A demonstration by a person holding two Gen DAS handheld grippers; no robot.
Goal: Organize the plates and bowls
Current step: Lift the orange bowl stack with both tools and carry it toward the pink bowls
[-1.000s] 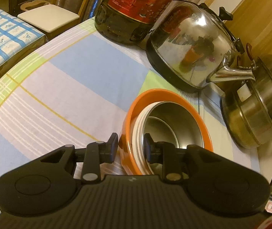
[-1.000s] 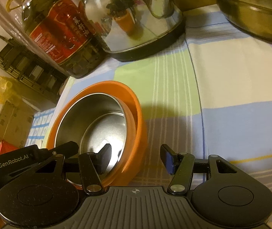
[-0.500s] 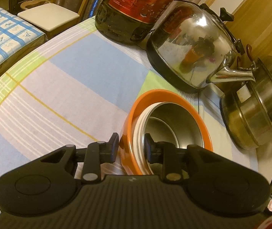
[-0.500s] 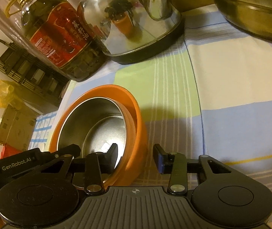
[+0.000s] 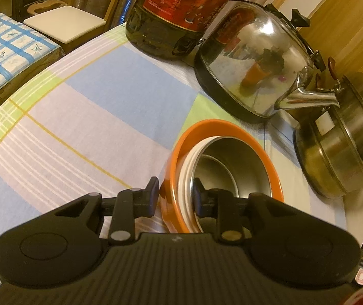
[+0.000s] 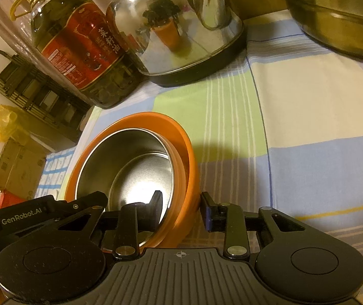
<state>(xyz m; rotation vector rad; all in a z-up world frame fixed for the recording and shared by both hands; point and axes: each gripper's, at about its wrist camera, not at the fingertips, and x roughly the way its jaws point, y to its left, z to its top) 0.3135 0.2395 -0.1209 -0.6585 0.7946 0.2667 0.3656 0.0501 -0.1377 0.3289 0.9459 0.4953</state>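
Note:
A stack of nested bowls sits on the checked tablecloth: an orange outer bowl (image 5: 173, 152), a white bowl (image 5: 185, 178) inside it, and a steel bowl (image 5: 232, 162) innermost. My left gripper (image 5: 175, 194) is shut on the near rim of the stack, one finger outside the orange wall, the other inside the steel bowl. In the right wrist view my right gripper (image 6: 181, 207) straddles the opposite rim of the orange bowl (image 6: 186, 147), fingers pressed on both sides, with the steel bowl (image 6: 130, 162) inside.
A steel kettle (image 5: 252, 58) and a large oil bottle (image 5: 176, 10) stand behind the bowls. A steel pot (image 5: 341, 137) stands at the right. A chair (image 5: 64, 23) and a blue checked cushion (image 5: 0, 48) lie beyond the table's left edge.
My right gripper's fingers have closed in from wide apart onto the rim of the orange bowl. My left gripper keeps its hold; the stack has barely moved.

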